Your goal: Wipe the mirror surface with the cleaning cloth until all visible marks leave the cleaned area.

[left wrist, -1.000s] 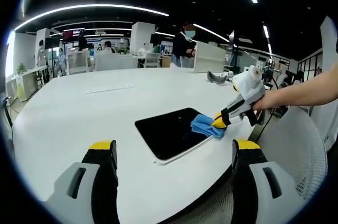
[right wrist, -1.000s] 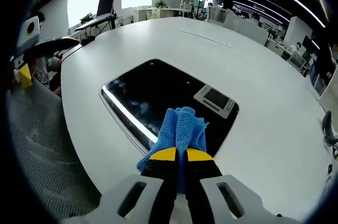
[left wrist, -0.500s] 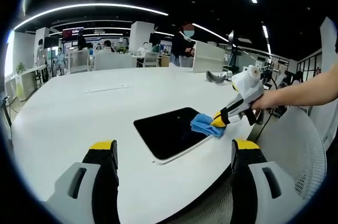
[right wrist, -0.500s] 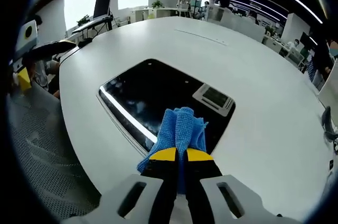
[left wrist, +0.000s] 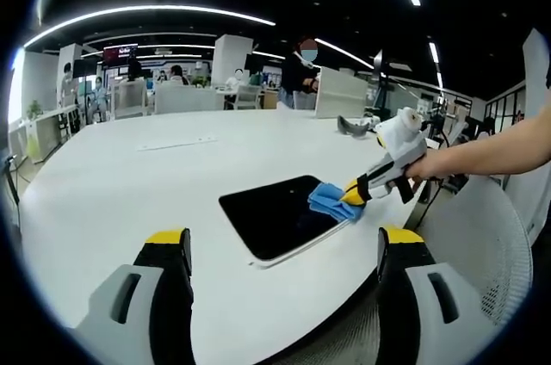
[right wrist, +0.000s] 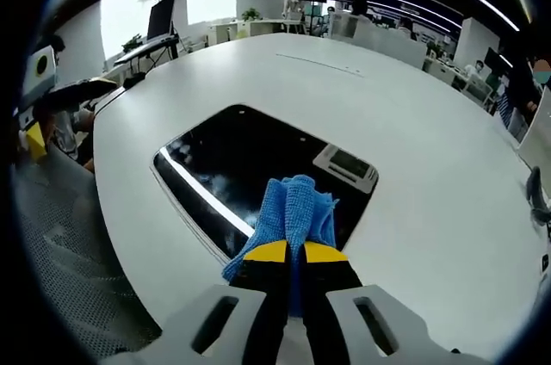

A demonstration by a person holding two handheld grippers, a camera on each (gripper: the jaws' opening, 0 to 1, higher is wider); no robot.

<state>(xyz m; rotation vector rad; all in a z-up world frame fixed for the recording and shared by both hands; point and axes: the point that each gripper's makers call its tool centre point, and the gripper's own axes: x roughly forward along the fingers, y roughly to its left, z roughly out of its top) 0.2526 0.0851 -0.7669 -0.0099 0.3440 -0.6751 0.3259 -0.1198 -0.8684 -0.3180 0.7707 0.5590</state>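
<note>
The mirror (right wrist: 258, 171) lies flat on the white table (right wrist: 413, 124), a dark rounded slab at the centre of the right gripper view, its glass showing a reflected ceiling vent and a bright strip of light along its lower-left edge. My right gripper (right wrist: 287, 252) is clenched on the blue cleaning cloth (right wrist: 293, 210), which bunches over the mirror's near edge, low in the frame. In the left gripper view the mirror (left wrist: 275, 214) sits right of centre. My left gripper (left wrist: 284, 240) is released, its yellow-tipped jaws wide apart at the bottom. A mesh chair (left wrist: 482, 240) stands at the right.
</note>
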